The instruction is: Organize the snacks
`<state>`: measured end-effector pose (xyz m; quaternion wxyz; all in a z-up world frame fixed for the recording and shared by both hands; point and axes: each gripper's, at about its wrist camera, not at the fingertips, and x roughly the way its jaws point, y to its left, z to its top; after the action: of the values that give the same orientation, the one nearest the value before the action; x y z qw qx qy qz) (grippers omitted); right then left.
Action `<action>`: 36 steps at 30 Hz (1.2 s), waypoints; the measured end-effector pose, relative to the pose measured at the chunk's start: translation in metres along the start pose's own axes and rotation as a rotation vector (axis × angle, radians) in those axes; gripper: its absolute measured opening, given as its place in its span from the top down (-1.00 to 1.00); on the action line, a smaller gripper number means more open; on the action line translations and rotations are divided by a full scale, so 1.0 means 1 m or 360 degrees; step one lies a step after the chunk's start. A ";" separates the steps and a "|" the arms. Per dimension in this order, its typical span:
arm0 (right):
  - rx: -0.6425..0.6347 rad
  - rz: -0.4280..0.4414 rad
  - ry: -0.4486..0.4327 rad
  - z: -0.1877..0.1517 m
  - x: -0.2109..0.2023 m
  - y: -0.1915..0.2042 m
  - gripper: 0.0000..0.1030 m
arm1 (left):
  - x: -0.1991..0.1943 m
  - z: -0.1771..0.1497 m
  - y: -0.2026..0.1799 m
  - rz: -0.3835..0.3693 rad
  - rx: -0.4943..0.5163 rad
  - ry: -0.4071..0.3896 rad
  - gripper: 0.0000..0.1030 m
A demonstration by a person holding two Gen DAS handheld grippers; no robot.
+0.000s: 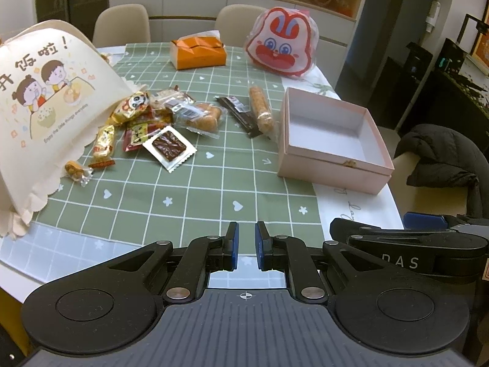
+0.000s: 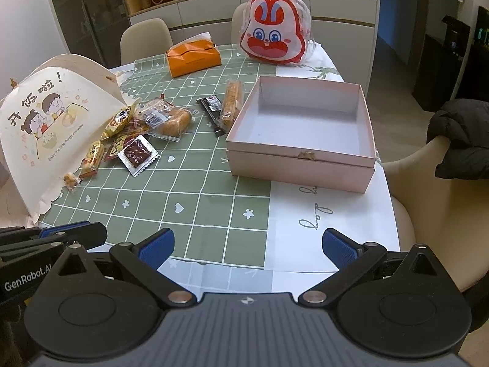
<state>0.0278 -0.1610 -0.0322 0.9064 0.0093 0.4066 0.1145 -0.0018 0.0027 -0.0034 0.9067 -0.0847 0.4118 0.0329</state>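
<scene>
Several wrapped snacks lie loose on the green checked tablecloth: a brown square packet [image 1: 169, 146] [image 2: 137, 153], a bread roll [image 1: 203, 115] [image 2: 174, 124], a long crispy bar [image 1: 260, 108] [image 2: 231, 104], a black bar [image 1: 240, 113] [image 2: 211, 107] and small candies [image 1: 104, 143] [image 2: 93, 154]. An open, empty pink box [image 1: 333, 136] [image 2: 305, 128] stands to their right. My left gripper [image 1: 246, 244] is nearly shut and empty above the near table edge. My right gripper [image 2: 247, 249] is wide open and empty, in front of the box.
A cream cartoon bag [image 1: 45, 107] [image 2: 45, 128] lies at the left beside the snacks. An orange tissue box [image 1: 198, 52] [image 2: 192, 56] and a red rabbit bag [image 1: 282, 42] [image 2: 273, 35] stand at the back. Chairs surround the table; one at the right holds a black jacket [image 2: 461, 137].
</scene>
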 end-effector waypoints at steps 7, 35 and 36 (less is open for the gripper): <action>0.0003 0.0008 0.0003 0.001 0.001 0.000 -1.00 | 0.000 0.001 0.002 0.0004 -0.0008 0.0004 0.73; -0.0011 0.0001 0.0021 -0.004 -0.001 0.004 -1.00 | -0.004 -0.004 -0.001 -0.0020 -0.0005 0.0026 0.73; -0.0012 -0.0001 0.0021 -0.005 -0.001 0.004 -1.00 | -0.003 -0.004 -0.001 -0.0019 -0.0006 0.0026 0.73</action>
<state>0.0229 -0.1575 -0.0340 0.9037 0.0048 0.4122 0.1159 -0.0072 0.0010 -0.0034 0.9034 -0.0891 0.4186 0.0274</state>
